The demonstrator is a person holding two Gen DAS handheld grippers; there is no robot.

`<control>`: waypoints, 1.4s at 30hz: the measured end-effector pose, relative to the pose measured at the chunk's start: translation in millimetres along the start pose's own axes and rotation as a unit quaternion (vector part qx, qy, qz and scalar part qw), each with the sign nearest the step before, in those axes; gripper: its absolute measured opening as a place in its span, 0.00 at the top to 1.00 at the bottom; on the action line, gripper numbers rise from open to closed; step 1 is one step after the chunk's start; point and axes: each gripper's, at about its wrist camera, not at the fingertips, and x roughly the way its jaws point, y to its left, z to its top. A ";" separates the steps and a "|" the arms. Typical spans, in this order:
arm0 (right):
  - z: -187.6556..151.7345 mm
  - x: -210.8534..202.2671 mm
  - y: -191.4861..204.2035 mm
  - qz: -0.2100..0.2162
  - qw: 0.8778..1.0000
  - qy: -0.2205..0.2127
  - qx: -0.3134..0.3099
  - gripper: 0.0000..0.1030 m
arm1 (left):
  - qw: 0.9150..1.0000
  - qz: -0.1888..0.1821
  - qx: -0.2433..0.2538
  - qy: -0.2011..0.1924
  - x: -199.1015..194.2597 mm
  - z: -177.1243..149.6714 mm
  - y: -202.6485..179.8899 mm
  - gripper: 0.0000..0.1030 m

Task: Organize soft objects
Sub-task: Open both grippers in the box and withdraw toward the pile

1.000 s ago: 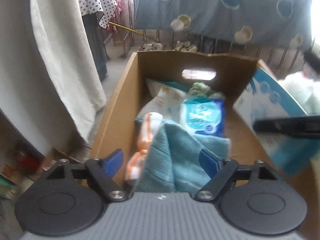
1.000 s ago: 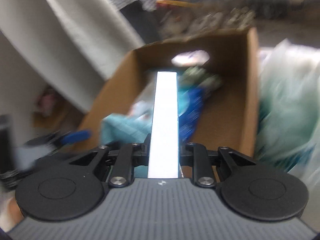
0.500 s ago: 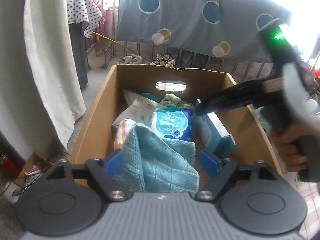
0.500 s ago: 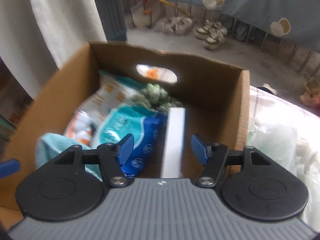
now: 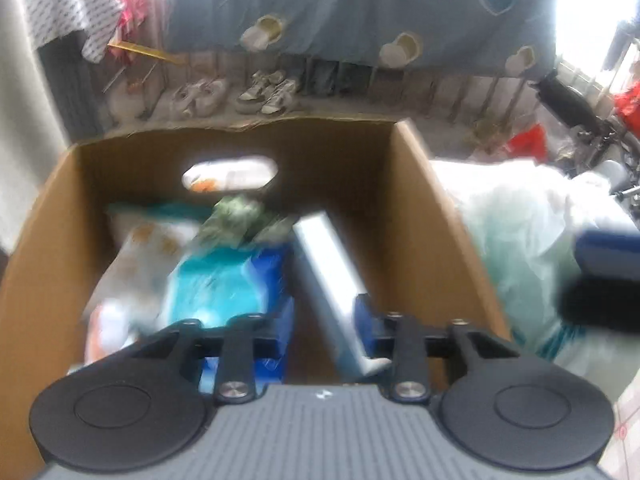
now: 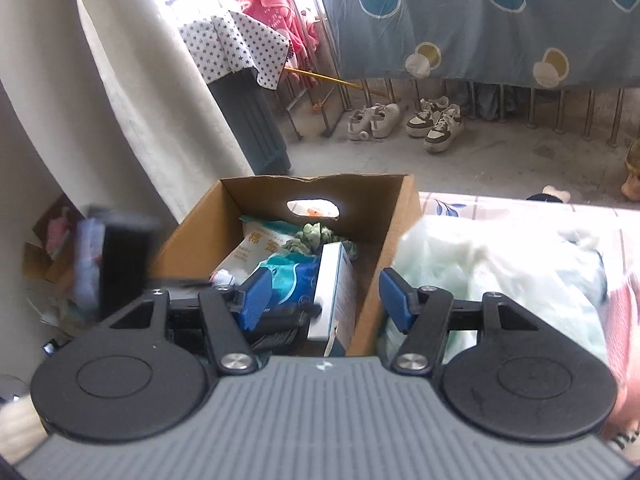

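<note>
The cardboard box (image 6: 400, 216) (image 5: 420, 184) holds a white-and-orange pack (image 6: 248, 244), a teal-blue wipes pack (image 6: 296, 280) (image 5: 224, 280), a green fabric bundle (image 6: 308, 236) and a white carton (image 6: 332, 280) (image 5: 324, 256) standing on edge. My right gripper (image 6: 326, 302) hovers above the box's near end; its jaws are closing slightly with nothing gripped. My left gripper (image 5: 324, 320) is low inside the box, jaws closing. The white carton shows between them, with a gap on its left side. The picture there is blurred. The teal towel is out of sight.
A pale green fluffy bundle (image 6: 500, 272) (image 5: 520, 240) lies right of the box on a pink floral surface (image 6: 452, 204). A white curtain (image 6: 120, 100) hangs at the left. Shoes (image 6: 436, 124) stand on the floor beyond, under a hanging blue sheet (image 6: 480, 20).
The right gripper released the white carton into the box and drew back upward. The left gripper let go of the teal towel, shifted right, and its jaws narrowed around the carton.
</note>
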 end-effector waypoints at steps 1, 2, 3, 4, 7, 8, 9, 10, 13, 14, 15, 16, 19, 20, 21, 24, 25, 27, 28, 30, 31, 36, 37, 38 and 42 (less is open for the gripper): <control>-2.7 -6.0 -4.8 0.000 1.000 -0.003 0.002 0.43 | 1.000 -0.004 -0.002 0.003 2.9 4.1 -2.6 0.90; -5.7 -9.2 -9.1 -0.005 1.000 -0.006 0.000 0.43 | 1.000 -0.010 0.001 0.005 5.7 8.2 -6.7 0.90; -7.6 -12.4 -14.8 -0.008 1.000 -0.009 0.002 0.43 | 1.000 -0.018 0.007 0.007 9.7 11.3 -11.4 0.89; -9.7 -13.5 -20.8 -0.009 1.000 -0.009 0.010 0.42 | 0.999 -0.029 0.010 0.013 14.5 13.7 -15.5 0.88; -13.4 -17.0 -39.8 -0.001 0.999 0.001 0.039 0.43 | 0.998 -0.021 0.010 0.059 37.8 21.7 -24.4 0.90; -14.5 -17.0 -43.6 0.001 0.999 -0.001 0.044 0.43 | 0.997 0.003 0.030 0.064 46.4 20.0 -27.0 0.89; -16.2 -15.9 -46.2 0.000 0.999 -0.003 0.046 0.43 | 0.996 0.013 0.042 0.076 54.3 17.7 -27.3 0.89; -17.7 -16.5 -47.5 -0.003 0.999 -0.007 0.045 0.43 | 0.995 0.019 0.045 0.088 59.3 14.9 -25.9 0.90; -20.9 -18.9 -49.7 -0.009 0.999 -0.015 0.034 0.43 | 0.996 0.017 0.071 0.057 45.3 8.1 -26.9 0.75; -21.8 -20.4 -49.0 -0.007 0.999 -0.015 0.031 0.43 | 0.996 0.019 0.065 0.051 37.0 5.8 -24.8 0.70; -22.3 -21.8 -48.6 -0.004 1.000 -0.015 0.027 0.43 | 0.997 0.020 0.062 0.050 27.6 2.5 -22.5 0.61; -22.9 -23.1 -48.1 0.000 1.000 -0.017 0.024 0.43 | 0.996 0.019 0.064 0.052 18.7 -1.1 -20.9 0.57; -23.6 -21.8 -45.5 -0.001 1.000 -0.021 0.012 0.43 | 0.994 0.026 0.076 0.075 -3.4 -15.5 -19.9 0.62; -23.5 -20.1 -45.1 0.000 1.000 -0.020 0.013 0.43 | 0.993 0.027 0.081 0.085 -4.1 -18.0 -22.3 0.64; -23.4 -18.6 -44.7 0.003 1.000 -0.018 0.015 0.43 | 0.991 0.024 0.085 0.105 -1.6 -21.6 -19.8 0.69; -22.6 -16.4 -41.8 0.011 0.999 -0.019 0.030 0.43 | 0.986 -0.001 0.078 0.149 20.1 -28.1 -18.4 0.86; -23.0 -17.9 -40.9 0.014 0.999 -0.021 0.034 0.43 | 0.986 0.005 0.075 0.150 28.6 -27.5 -18.4 0.86; -23.6 -23.4 -38.6 0.017 0.999 -0.025 0.033 0.43 | 0.989 0.018 0.071 0.132 39.8 -22.4 -18.0 0.86; -24.6 -26.8 -36.0 0.015 0.999 -0.026 0.027 0.43 | 0.990 0.015 0.067 0.122 42.3 -18.0 -17.3 0.84; -25.4 -35.1 -33.8 0.007 0.999 -0.033 0.017 0.43 | 0.991 0.032 0.076 0.105 46.6 -9.5 -19.0 0.83; -26.4 -39.7 -34.1 0.001 0.999 -0.040 0.016 0.43 | 0.991 0.040 0.082 0.099 48.7 -6.8 -20.1 0.83; -33.2 -58.7 -44.4 -0.006 0.999 -0.051 0.018 0.43 | 0.994 0.008 0.017 0.107 53.6 1.2 -10.6 0.81; -34.1 -62.4 -48.0 -0.006 0.998 -0.050 0.021 0.43 | 0.994 0.006 0.011 0.108 52.1 2.0 -9.8 0.78; -35.5 -68.1 -53.5 -0.007 0.998 -0.051 0.026 0.43 | 0.994 0.003 0.004 0.107 49.8 2.5 -8.3 0.76; -44.6 -104.0 -75.1 -0.030 0.996 -0.075 0.027 0.43 | 0.996 0.001 -0.007 0.090 18.2 -1.0 -5.9 0.63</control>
